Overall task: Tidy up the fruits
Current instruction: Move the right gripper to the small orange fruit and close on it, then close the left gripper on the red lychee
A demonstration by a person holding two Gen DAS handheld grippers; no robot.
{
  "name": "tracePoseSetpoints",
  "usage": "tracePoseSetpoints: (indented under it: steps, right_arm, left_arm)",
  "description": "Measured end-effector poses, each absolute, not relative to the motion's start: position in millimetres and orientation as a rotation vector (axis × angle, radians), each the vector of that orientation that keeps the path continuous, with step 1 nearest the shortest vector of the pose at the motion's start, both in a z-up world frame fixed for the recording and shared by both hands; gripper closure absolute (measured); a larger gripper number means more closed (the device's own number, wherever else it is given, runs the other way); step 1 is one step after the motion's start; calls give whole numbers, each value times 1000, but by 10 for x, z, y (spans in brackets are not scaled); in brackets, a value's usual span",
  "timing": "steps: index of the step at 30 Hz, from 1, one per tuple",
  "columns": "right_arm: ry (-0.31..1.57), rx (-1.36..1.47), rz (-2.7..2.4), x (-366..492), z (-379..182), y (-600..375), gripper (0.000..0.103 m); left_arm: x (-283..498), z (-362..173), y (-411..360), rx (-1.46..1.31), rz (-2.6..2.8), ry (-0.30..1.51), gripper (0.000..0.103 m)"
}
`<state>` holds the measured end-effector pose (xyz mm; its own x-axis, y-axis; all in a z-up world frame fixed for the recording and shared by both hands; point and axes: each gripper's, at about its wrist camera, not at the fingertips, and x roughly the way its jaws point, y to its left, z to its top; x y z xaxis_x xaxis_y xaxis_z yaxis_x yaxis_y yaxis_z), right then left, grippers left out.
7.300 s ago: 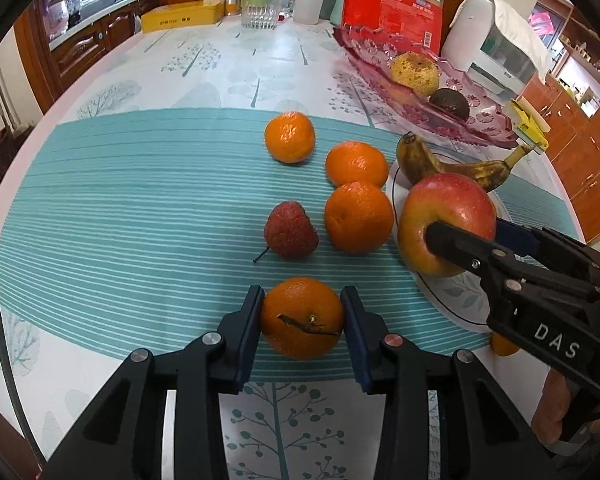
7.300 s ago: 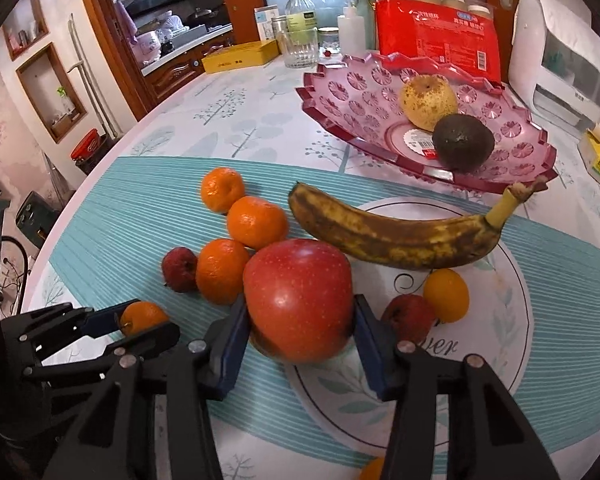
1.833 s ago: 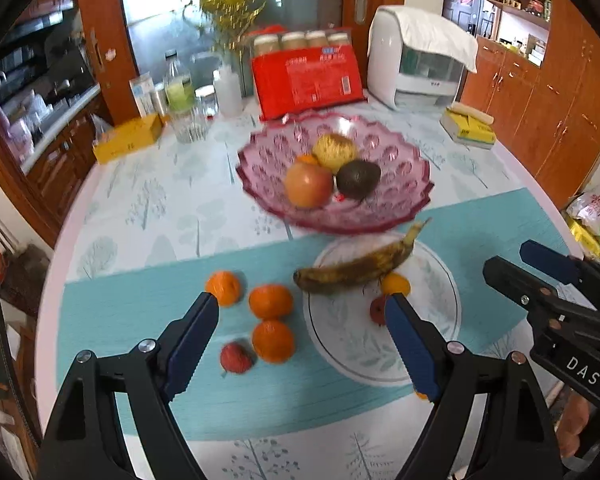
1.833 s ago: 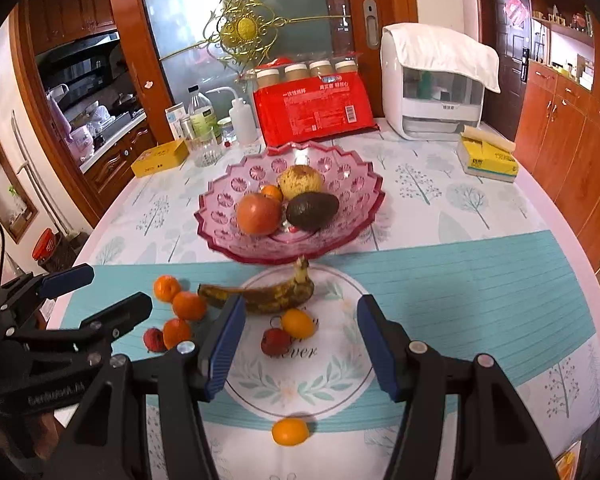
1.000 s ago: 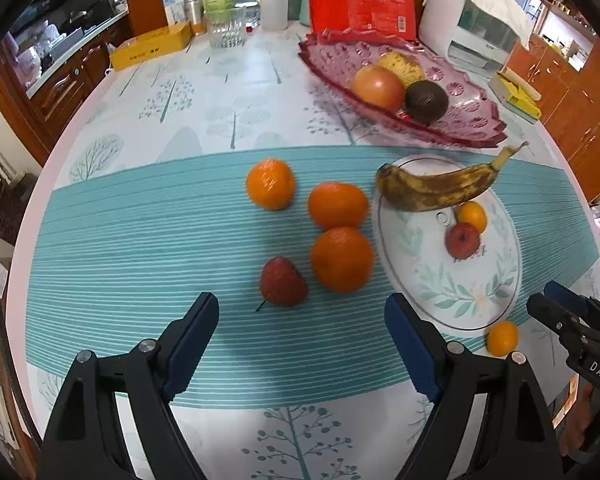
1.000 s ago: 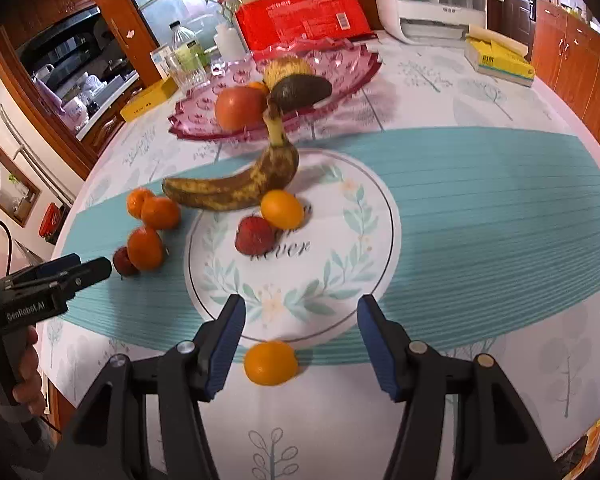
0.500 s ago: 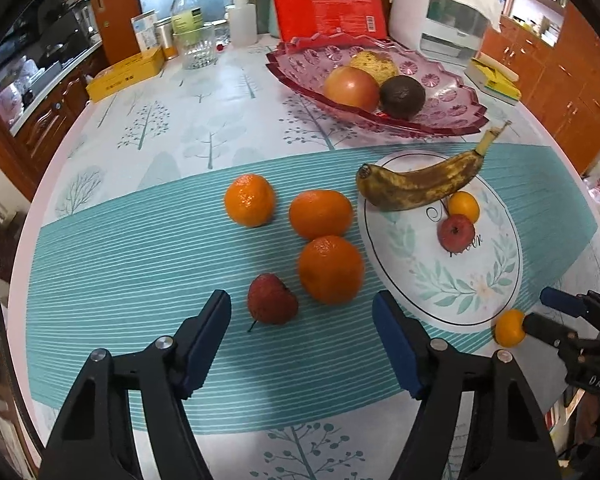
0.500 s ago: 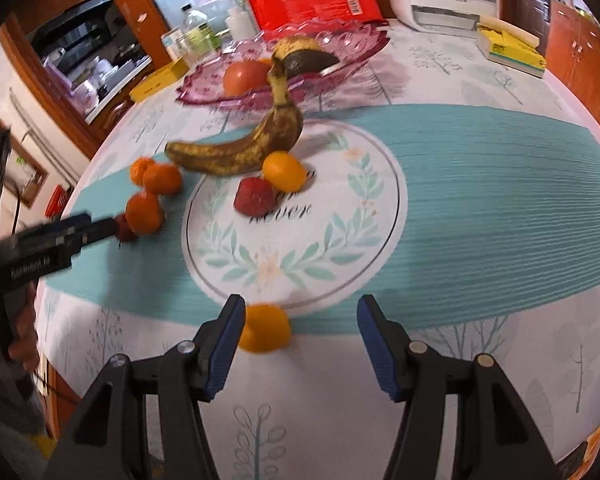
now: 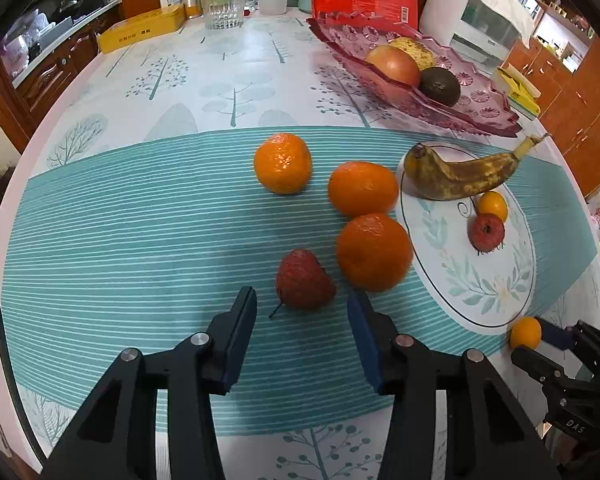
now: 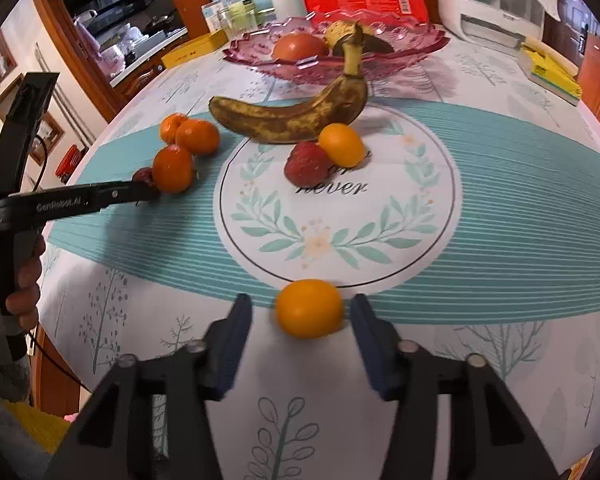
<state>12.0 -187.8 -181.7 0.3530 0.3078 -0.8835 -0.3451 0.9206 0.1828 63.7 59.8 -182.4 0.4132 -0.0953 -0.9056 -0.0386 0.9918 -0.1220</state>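
Open cloth [image 9: 140, 240] left of lychee [image 9: 303, 280]; orange [image 9: 374, 252] crowds right.

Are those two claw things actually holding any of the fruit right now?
Nothing is held yet. The left gripper has been closing around a lychee, the right gripper around a small orange; gaps remain.

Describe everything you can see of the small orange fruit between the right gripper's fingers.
The small orange fruit is round to oval, smooth and glossy, deep yellow-orange. It lies on the tablecloth just outside the printed circle's near edge, apart from other fruit. It sits between the right gripper fingers, which have just been closing; gaps still show on both sides.
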Motion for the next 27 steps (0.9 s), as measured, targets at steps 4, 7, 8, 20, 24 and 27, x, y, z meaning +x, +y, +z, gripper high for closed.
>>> tracePoseSetpoints:
  steps: [4,7,8,20,24,27]
  right_arm:
    - [1136,-32,415,150,-1824,-1898,67]
    - [1135,-30,414,143,-1829,-1896,67]
    - [1133,-33,414,138,-1828,-1892,67]
    - [1133,-18,415,135,-1824,-1909,67]
    - [1143,-8,413,137,-1820,-1924,67]
    - [1140,-6,419,140,-1796,-1924,68]
  left_arm:
    - [680,-1870,598,-142,-52,1144,67]
    - [699,-1885,584,-141,-56,1137,70]
    - [706,-1888,581,-137,-55,1135,72]
    - [800,-1937,610,-131,-49,1128,73]
    - [779,-1922,588,-130,-56,1124,74]
    - [728,-1878,563,-130,-63,1118,74]
